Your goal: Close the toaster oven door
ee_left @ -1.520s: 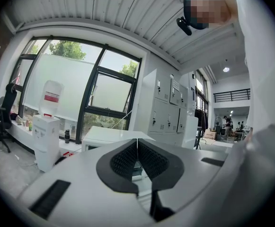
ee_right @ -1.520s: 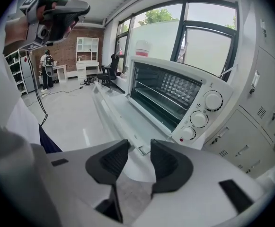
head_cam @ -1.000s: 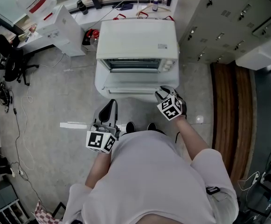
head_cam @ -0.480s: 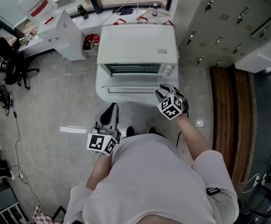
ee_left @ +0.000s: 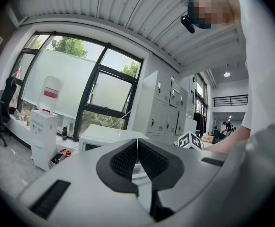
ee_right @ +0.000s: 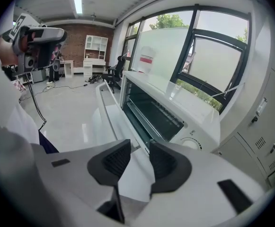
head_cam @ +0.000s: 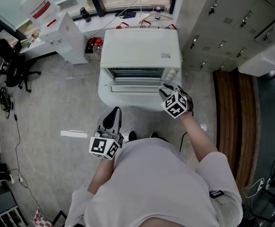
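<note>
My right gripper (head_cam: 167, 89), jaws apart but closing, is at the right corner of the oven's (head_cam: 139, 46) lowered door (head_cam: 128, 96), whose edge lies between them. My left gripper (head_cam: 112, 117) hangs back, clenched and empty.

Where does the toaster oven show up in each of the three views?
Head view: toaster oven at upper centre.
Left gripper view: low, left of centre.
Right gripper view: centre to right.
Shared landmark: the water dispenser beside it.
</note>
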Demonstrator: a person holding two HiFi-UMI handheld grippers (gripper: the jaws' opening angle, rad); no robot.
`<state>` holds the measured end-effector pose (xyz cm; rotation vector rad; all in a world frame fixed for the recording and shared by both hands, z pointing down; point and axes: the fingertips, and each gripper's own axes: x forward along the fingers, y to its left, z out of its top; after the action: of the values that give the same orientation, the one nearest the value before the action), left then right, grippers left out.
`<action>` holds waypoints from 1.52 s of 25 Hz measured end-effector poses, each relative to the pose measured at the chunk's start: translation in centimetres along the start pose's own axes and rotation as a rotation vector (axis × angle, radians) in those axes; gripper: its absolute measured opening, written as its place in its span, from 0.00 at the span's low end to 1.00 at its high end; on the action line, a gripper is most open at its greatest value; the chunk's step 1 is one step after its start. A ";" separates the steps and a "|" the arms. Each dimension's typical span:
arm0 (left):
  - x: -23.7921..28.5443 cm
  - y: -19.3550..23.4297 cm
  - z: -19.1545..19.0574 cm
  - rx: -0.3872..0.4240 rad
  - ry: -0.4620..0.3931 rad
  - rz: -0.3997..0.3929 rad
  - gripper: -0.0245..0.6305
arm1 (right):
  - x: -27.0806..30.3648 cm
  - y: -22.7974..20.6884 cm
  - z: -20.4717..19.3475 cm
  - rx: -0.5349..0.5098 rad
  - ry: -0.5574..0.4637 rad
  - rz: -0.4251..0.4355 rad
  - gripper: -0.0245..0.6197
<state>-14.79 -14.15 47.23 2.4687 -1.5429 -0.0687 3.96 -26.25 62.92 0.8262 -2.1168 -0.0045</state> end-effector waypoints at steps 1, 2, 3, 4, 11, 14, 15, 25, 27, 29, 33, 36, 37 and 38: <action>0.0 0.0 0.0 -0.002 0.001 0.001 0.07 | 0.0 -0.2 0.1 0.003 0.000 0.005 0.23; 0.0 0.1 -0.1 -0.004 0.000 0.001 0.07 | 0.1 -0.5 0.3 0.004 0.000 0.008 0.22; 0.1 0.1 -0.1 -0.006 -0.001 0.001 0.07 | 0.1 -0.7 0.4 0.005 0.000 0.010 0.22; 0.1 0.2 -0.1 -0.007 -0.001 0.001 0.07 | 0.2 -0.9 0.5 0.006 0.000 0.012 0.22; 0.3 0.7 -0.3 -0.019 0.000 0.002 0.07 | 0.6 -2.6 1.7 0.004 0.001 -0.002 0.21; 0.4 0.8 -0.3 -0.028 0.004 0.001 0.07 | 0.7 -3.4 2.1 0.032 -0.003 0.010 0.21; 0.4 0.9 -0.3 -0.030 0.005 0.001 0.07 | 0.8 -3.7 2.2 0.039 -0.005 0.013 0.21; 0.9 1.5 -0.2 -0.035 0.009 0.013 0.07 | 1.5 -5.8 3.5 0.054 -0.031 -0.019 0.16; 1.0 1.6 -0.3 -0.036 0.010 0.015 0.07 | 1.7 -6.0 4.0 0.050 -0.056 -0.058 0.03; 0.9 1.7 -0.3 -0.036 0.010 0.018 0.07 | 1.8 -6.6 4.3 0.041 -0.078 -0.130 0.05; 0.8 2.1 -0.3 -0.037 0.012 0.030 0.07 | 1.6 -7.2 4.3 0.065 -0.124 -0.221 0.06; 0.7 2.4 -0.3 -0.040 0.013 0.038 0.07 | 1.2 -7.5 4.6 0.090 -0.151 -0.249 0.05; 0.7 2.5 -0.3 -0.040 0.013 0.039 0.07 | 1.1 -7.6 4.8 0.092 -0.158 -0.252 0.05; 0.7 2.6 -0.3 -0.038 0.012 0.038 0.07 | 1.0 -7.6 5.0 0.092 -0.163 -0.255 0.05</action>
<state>-16.71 -15.82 48.13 2.4049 -1.5686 -0.0756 4.22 -34.14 58.23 1.1811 -2.1608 -0.1135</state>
